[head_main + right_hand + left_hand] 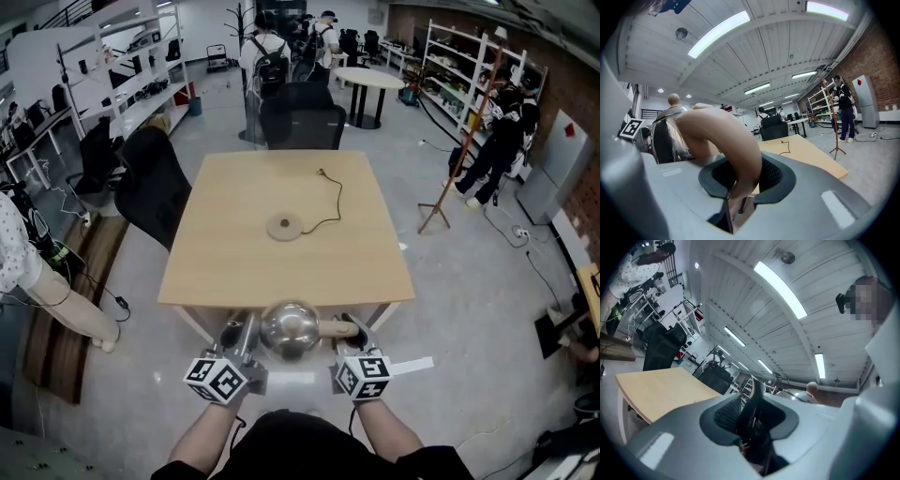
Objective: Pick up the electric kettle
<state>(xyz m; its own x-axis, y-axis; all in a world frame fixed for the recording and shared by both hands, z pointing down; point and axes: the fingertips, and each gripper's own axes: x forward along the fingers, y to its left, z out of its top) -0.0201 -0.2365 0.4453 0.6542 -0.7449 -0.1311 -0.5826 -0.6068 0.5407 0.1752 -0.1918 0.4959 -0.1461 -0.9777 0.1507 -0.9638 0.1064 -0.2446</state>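
Note:
The steel electric kettle [289, 328] hangs in the air just in front of the wooden table's [281, 272] near edge, held between both grippers. My right gripper [349, 334] is shut on its tan curved handle [726, 136]; the shiny body [668, 133] with a knobbed lid sits to the left in the right gripper view. My left gripper [240, 337] is shut on the dark spout [757, 397] on the kettle's other side, and the lid [804, 393] shows beyond it. The round kettle base [284, 227] lies on the table with its cord [328, 202] trailing back.
Black office chairs stand behind the table [302, 117] and at its left side [155, 183]. A person [33, 277] stands at the left by a wooden bench [70, 300]. A wooden stand [459, 159] leans at the right; shelves and other people are farther back.

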